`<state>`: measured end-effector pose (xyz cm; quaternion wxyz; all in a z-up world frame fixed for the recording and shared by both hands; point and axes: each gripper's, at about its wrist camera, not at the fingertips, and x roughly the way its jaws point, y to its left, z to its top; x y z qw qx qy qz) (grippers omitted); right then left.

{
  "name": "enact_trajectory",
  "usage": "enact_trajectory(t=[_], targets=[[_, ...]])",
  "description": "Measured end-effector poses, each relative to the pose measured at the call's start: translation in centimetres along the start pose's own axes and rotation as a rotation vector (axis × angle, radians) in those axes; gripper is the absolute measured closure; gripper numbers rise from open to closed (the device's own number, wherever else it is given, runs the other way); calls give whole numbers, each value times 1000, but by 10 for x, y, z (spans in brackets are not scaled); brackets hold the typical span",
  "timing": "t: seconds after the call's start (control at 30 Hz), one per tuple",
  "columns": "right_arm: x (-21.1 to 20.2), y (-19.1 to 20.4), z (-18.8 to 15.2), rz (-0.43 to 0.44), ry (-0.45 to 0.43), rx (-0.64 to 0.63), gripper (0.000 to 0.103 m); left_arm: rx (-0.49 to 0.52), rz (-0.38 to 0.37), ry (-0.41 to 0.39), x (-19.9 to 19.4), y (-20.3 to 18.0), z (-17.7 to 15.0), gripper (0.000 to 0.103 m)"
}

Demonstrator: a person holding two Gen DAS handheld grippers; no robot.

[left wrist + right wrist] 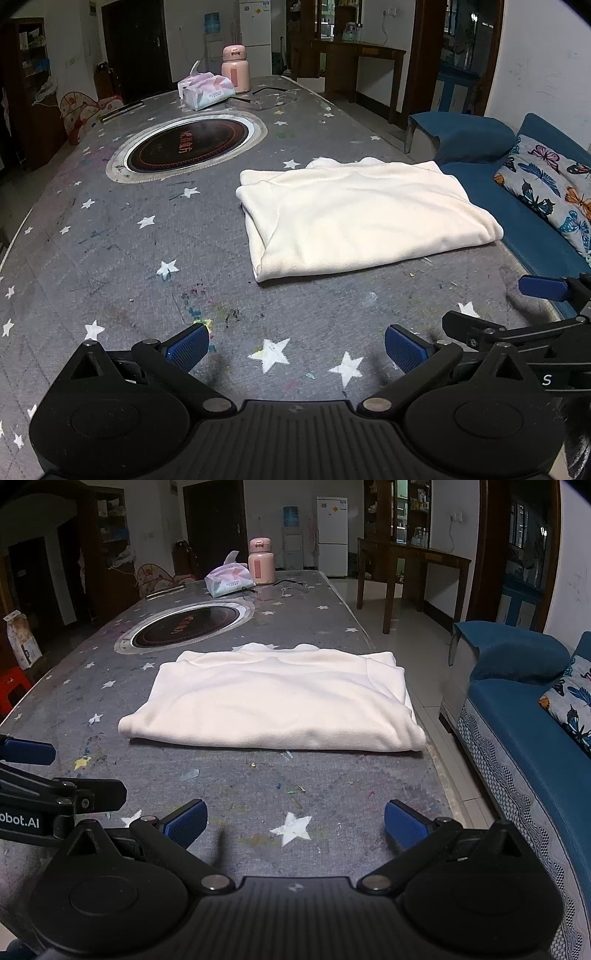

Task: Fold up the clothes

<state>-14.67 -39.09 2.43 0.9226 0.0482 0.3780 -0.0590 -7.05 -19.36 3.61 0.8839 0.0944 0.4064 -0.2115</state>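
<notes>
While both tools hang low over the near end of the table (110, 258), I see the cream garment (273, 701) lying folded into a flat rectangle ahead of them, toward the table's right side. My left gripper (295, 347) has its blue pads spread wide with nothing between them, only grey star-printed cloth below. My right gripper (295, 823) is spread just as wide and also empty.

In the right wrist view the garment's near fold runs across the table, well clear of my fingertips, with a bare strip of cloth between. Its right corner sits just at the table's right edge (439, 771), next to the tiled floor (417, 635). Across a narrow gap of floor stands the blue sofa (517, 720), with a butterfly cushion (546, 188) on it.

To the garment's left there is open tabletop all the way to the far edge. Beyond the garment lies the round inset cooktop (186, 146), near its far left corner but apart from it. At the far end stand a tissue pack (205, 90) and a pink flask (235, 68), just beside each other, well away from the work.

The two grippers sit close side by side; each shows in the other's view.
</notes>
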Motion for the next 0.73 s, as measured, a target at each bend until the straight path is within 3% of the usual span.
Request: enact_trajectory(t=[0.73], targets=[[6,-2,-1,1,13,2,0,6,4,13,5,0,2,0]])
